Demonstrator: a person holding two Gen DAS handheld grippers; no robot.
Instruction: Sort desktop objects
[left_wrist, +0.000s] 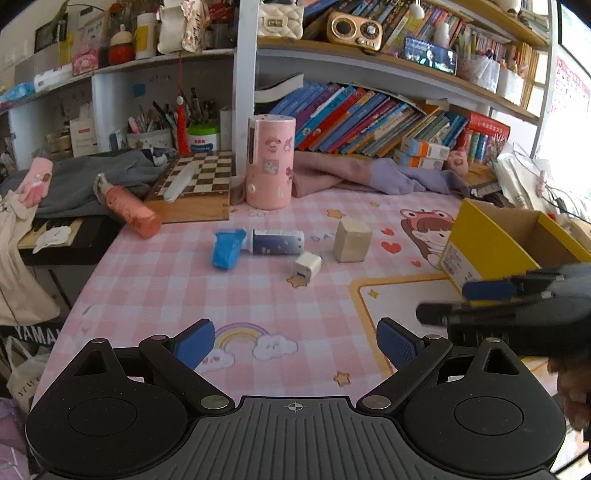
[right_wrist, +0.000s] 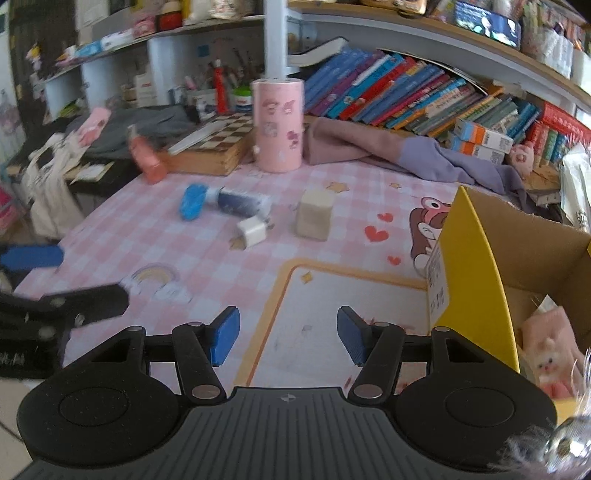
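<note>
From the left wrist camera, the left hand-held gripper (left_wrist: 295, 345) hangs over the pink checked surface (left_wrist: 177, 280) with its blue pads spread wide and nothing between them. Ahead of it, near the middle of the mat, lie the loose things to sort: a crumpled blue packet (left_wrist: 227, 248) touching the end of a dark blue tube (left_wrist: 277, 242) that lies on its side, a small white charger (left_wrist: 307, 266) just in front of the tube, and a pale wooden block (left_wrist: 351, 240) standing upright to the right of them. A tall pink canister (left_wrist: 269, 162) stands further back, beside a chessboard (left_wrist: 195, 181), with an orange bottle (left_wrist: 129, 210) tipped over at the left. At the right edge a yellow cardboard box (left_wrist: 484, 247) sits open, and the right hand-held gripper (left_wrist: 454, 301) reaches in just in front of it, blurred.

From the right wrist camera, the right hand-held gripper (right_wrist: 288, 338) is also spread wide and holds nothing, above the white panel of the mat. The yellow cardboard box (right_wrist: 476, 266) is close at the right, and a pink plush toy (right_wrist: 554, 354) lies inside it. The white charger (right_wrist: 252, 232), the wooden block (right_wrist: 314, 216), the tube (right_wrist: 240, 201) and the blue packet (right_wrist: 192, 201) lie beyond on the surface, well apart from the box. The left hand-held gripper (right_wrist: 44, 273) shows blurred at the left edge.
</note>
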